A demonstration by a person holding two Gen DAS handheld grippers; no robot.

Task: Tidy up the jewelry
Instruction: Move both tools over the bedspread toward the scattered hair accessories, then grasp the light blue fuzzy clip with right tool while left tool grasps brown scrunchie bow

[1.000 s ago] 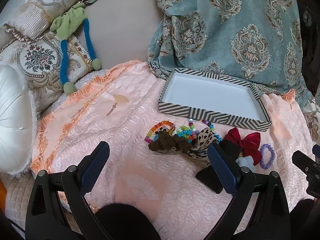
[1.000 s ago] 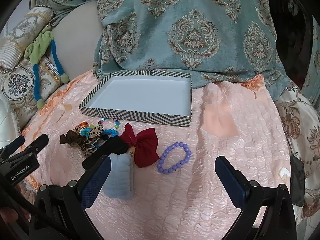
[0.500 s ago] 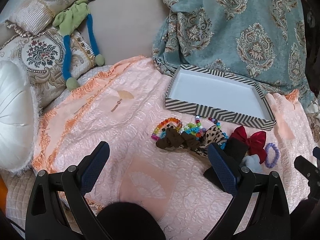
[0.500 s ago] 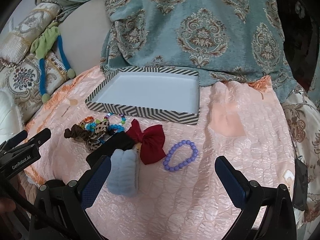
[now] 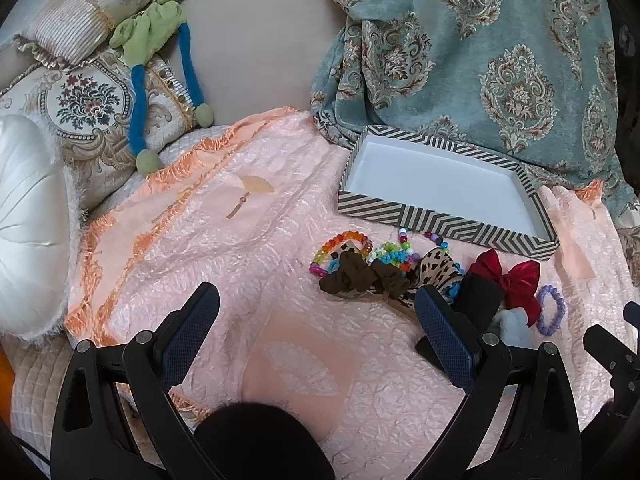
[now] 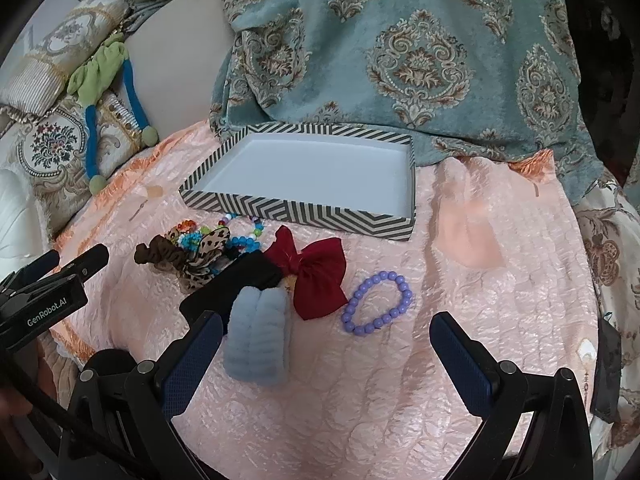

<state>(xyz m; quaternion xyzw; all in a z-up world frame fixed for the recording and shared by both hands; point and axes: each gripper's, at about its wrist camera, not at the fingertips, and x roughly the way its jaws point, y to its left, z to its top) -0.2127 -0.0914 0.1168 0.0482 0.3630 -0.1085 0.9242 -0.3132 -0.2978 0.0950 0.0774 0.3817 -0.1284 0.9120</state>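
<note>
Both claws hang above a pink quilted cloth (image 6: 500,280), each spread wide with nothing between its blue pads. The right gripper (image 6: 326,336) sits nearest the loose pieces: a pale blue fluffy scrunchie (image 6: 258,336) lies just inside its left finger, partly over a black velvet piece (image 6: 236,284), and a purple bead bracelet (image 6: 378,304) lies flat a little beyond the gap between the fingers, closer to the middle. Just left of the bracelet and touching the black piece is a dark red bow (image 6: 316,276). Further left, in a tangled heap, lie a leopard-print scrunchie (image 6: 208,256), a brown scrunchie (image 6: 160,254) and several bright bead bracelets (image 6: 244,236), which overlap one another. The left gripper (image 5: 316,314) hovers over bare cloth to the left of this heap; from its camera the brown scrunchie (image 5: 352,276) and the leopard-print scrunchie (image 5: 438,272) lie just beyond its right finger, the bright bead bracelets (image 5: 344,246) behind them, and the red bow (image 5: 508,280), the blue scrunchie (image 5: 510,326) and the purple bracelet (image 5: 552,310) off past that finger to the right. Beyond all the pieces stands a shallow tray (image 6: 296,212) with black-and-white zigzag sides and a white floor; the bright beads nearly touch its near wall. Behind the tray hangs a teal patterned blanket (image 6: 400,52), and to the far left are embroidered cushions (image 5: 80,100) with a green and blue soft toy (image 5: 148,36) draped over them.
</note>
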